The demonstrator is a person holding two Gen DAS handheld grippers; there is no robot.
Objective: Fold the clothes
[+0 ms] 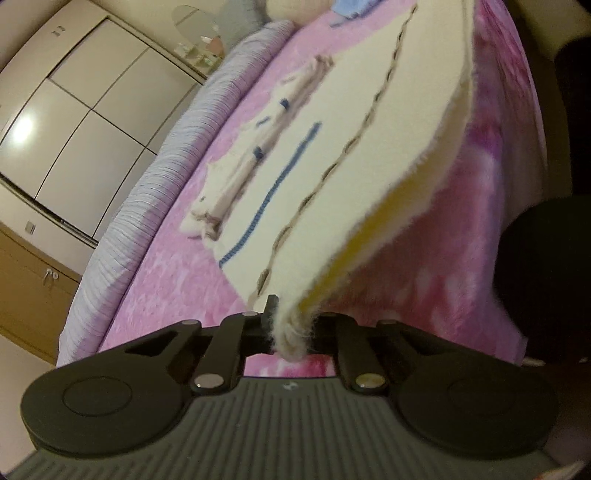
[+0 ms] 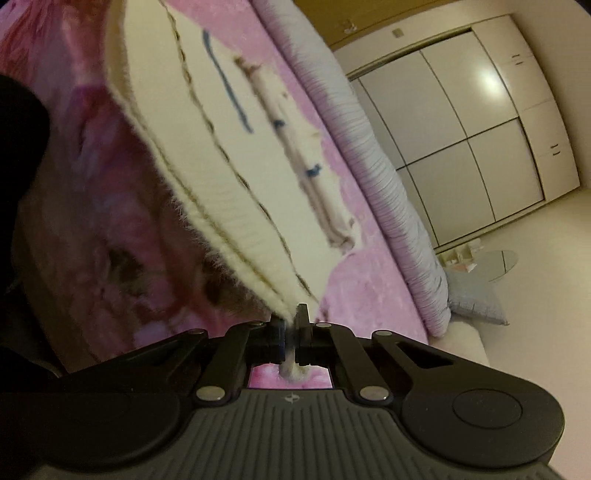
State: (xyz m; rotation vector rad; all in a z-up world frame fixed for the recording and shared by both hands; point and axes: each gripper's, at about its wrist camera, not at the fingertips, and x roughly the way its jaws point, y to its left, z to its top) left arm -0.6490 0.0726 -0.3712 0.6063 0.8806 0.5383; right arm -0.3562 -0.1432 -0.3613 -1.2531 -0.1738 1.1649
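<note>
A cream fuzzy knitted garment with a blue stitched line and a brown stitched line lies across the pink bedspread. Its near edge is raised off the bed. My left gripper is shut on one corner of that edge, and fuzzy fabric bulges out between the fingers. In the right wrist view the same cream garment stretches away from my right gripper, which is shut on the other corner of its hem. A folded sleeve with blue marks rests along the garment's far side.
A lilac ribbed quilt is bunched along the far side of the bed. Beyond it stand white wardrobe doors and a wooden cabinet. A blue cloth and a grey pillow lie at the bed's ends. A dark sleeve is near the right edge.
</note>
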